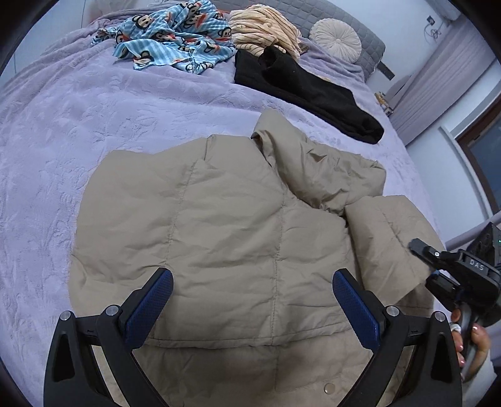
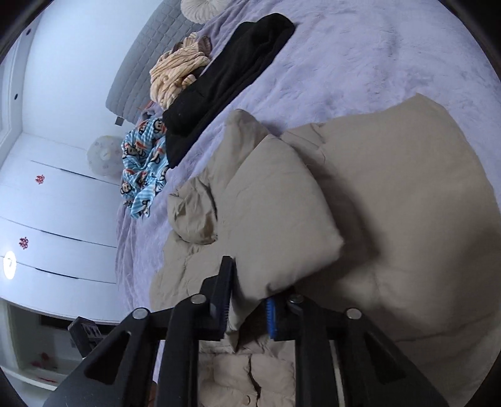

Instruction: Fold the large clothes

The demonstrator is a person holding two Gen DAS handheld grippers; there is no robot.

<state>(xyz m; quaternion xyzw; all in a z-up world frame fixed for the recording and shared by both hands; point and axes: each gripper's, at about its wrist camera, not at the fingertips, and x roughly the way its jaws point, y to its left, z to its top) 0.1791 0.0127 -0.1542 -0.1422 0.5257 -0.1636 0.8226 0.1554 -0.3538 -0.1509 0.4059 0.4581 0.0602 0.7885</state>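
Note:
A beige padded jacket (image 1: 225,225) lies on the purple bedspread (image 1: 62,131), back up, with one sleeve (image 1: 385,238) folded over its right side. My left gripper (image 1: 252,281) is open and empty, hovering over the jacket's lower middle. My right gripper (image 2: 247,300) is shut on the sleeve (image 2: 275,225) near its cuff, and shows in the left wrist view (image 1: 438,263) at the jacket's right edge. The jacket body (image 2: 407,203) fills the right of the right wrist view.
At the head of the bed lie a blue monkey-print garment (image 1: 172,37), a cream striped garment (image 1: 266,28) and a black garment (image 1: 307,94). A round cushion (image 1: 335,36) leans on the grey headboard. White wardrobe doors (image 2: 56,203) stand beside the bed.

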